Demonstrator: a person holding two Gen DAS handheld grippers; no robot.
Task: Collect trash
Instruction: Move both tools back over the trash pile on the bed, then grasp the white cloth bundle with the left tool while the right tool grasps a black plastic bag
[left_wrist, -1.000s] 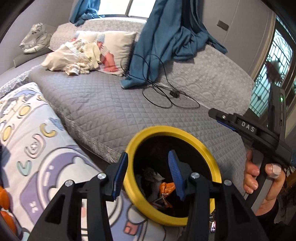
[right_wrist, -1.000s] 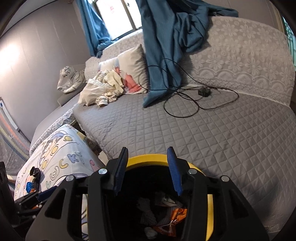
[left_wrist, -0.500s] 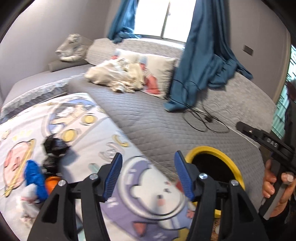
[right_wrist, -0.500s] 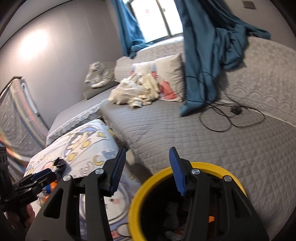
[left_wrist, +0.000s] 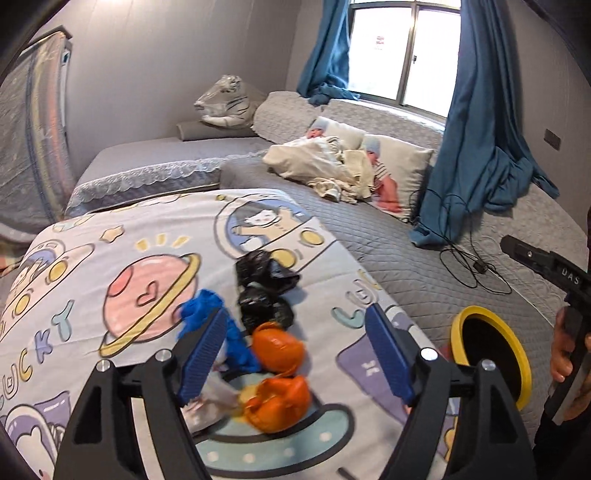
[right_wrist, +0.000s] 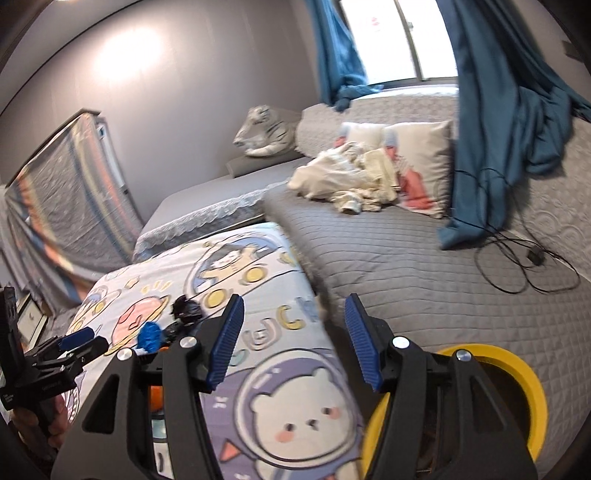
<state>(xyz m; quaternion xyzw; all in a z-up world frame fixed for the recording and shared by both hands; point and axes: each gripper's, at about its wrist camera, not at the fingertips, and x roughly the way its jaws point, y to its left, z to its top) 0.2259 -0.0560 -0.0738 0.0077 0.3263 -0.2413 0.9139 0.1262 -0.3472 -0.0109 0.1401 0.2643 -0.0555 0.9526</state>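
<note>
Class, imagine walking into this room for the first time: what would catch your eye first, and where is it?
A small heap of litter: orange wrappers, crumpled black bags and a blue scrap lies on the cartoon space-print blanket, ahead of the open left gripper. To its right stands a yellow-rimmed bin against the grey quilted bed.

A home bedroom: a wide bed (left_wrist: 424, 273) under a grey quilt, pillows (left_wrist: 402, 173) and crumpled bedding (left_wrist: 321, 166), a plush tiger (left_wrist: 225, 101), blue curtains (left_wrist: 480, 129) at a window (left_wrist: 402, 48), a cartoon blanket (left_wrist: 110, 258).
</note>
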